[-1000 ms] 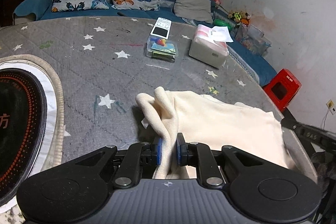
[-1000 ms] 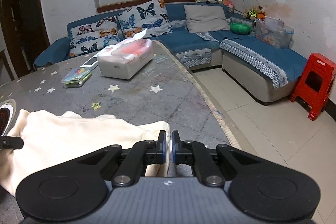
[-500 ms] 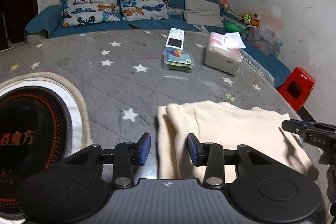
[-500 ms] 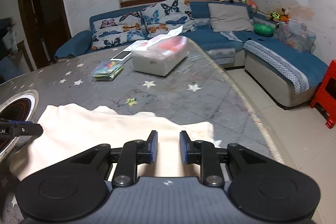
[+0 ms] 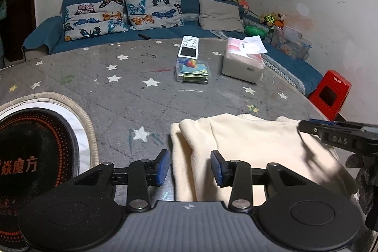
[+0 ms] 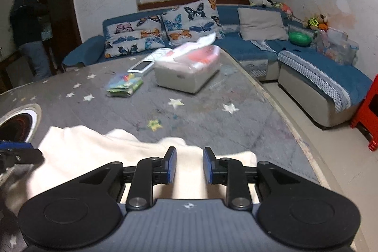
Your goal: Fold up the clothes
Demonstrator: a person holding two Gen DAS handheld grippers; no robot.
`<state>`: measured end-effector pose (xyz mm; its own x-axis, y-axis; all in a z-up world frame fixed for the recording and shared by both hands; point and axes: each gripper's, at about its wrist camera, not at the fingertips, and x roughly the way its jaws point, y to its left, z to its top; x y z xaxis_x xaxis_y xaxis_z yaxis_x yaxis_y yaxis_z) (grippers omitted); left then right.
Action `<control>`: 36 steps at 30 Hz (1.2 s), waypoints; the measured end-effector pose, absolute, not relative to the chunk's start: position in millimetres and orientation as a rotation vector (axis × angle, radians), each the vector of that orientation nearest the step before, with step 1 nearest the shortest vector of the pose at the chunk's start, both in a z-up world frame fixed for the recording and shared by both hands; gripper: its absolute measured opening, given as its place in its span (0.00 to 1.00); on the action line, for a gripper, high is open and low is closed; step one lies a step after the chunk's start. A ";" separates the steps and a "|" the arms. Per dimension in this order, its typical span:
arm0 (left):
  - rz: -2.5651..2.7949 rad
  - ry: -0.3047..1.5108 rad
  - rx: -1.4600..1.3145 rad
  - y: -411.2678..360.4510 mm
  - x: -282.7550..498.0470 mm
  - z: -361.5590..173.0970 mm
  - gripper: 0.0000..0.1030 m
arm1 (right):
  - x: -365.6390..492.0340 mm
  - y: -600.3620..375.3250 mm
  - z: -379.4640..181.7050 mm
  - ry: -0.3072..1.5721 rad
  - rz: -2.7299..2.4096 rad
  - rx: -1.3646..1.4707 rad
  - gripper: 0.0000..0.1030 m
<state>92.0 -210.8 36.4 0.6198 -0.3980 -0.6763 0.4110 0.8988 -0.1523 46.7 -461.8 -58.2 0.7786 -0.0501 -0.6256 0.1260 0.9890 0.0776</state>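
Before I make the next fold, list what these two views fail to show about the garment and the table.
- Cream garment: in both wrist views its near edge is hidden behind each gripper's body, so layers there cannot be counted.
- Left gripper and right gripper: whether the open fingers touch the cloth cannot be told.
- Right wrist view: motion blur smears the clear packet.
- Black round plate: cut off by the left edge of the left wrist view.

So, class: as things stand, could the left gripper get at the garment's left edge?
Probably yes. The left gripper is open, with the cream garment lying flat on the table right in front of it, its left edge between the fingers. Nothing lies in the way; the right gripper is at the far side.
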 end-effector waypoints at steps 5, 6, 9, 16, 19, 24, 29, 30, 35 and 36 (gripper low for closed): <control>-0.466 0.782 0.043 -216.4 92.0 29.6 0.40 | 60.4 -452.7 -68.8 0.704 -0.094 0.070 0.28; -0.465 0.783 0.045 -216.5 92.0 29.0 0.40 | 59.6 -453.2 -66.8 0.704 -0.090 0.070 0.28; -0.469 0.776 0.041 -214.7 90.0 31.0 0.40 | 49.1 -457.5 -55.7 0.694 -0.081 0.073 0.28; -0.484 0.769 0.049 -215.8 81.3 33.0 0.40 | 0.5 -465.2 -39.9 0.689 -0.053 0.084 0.28; -0.481 0.769 0.056 -215.1 77.5 32.7 0.40 | -22.3 -459.7 -40.8 0.694 -0.028 0.083 0.28; -0.475 0.769 0.067 -213.8 71.3 32.2 0.40 | -46.4 -453.9 -54.2 0.714 -0.029 0.091 0.28; -0.465 0.759 0.078 -210.6 60.9 34.8 0.46 | -55.4 -450.1 -52.2 0.681 -0.056 0.095 0.34; -0.463 0.757 0.078 -209.4 58.7 35.1 0.49 | -57.1 -448.4 -51.6 0.675 -0.057 0.093 0.38; -0.456 0.760 0.072 -202.9 48.0 34.2 0.57 | -66.2 -439.8 -51.9 0.656 -0.061 0.095 0.52; -0.455 0.762 0.071 -201.7 45.9 33.9 0.58 | -68.1 -438.1 -52.0 0.653 -0.062 0.096 0.57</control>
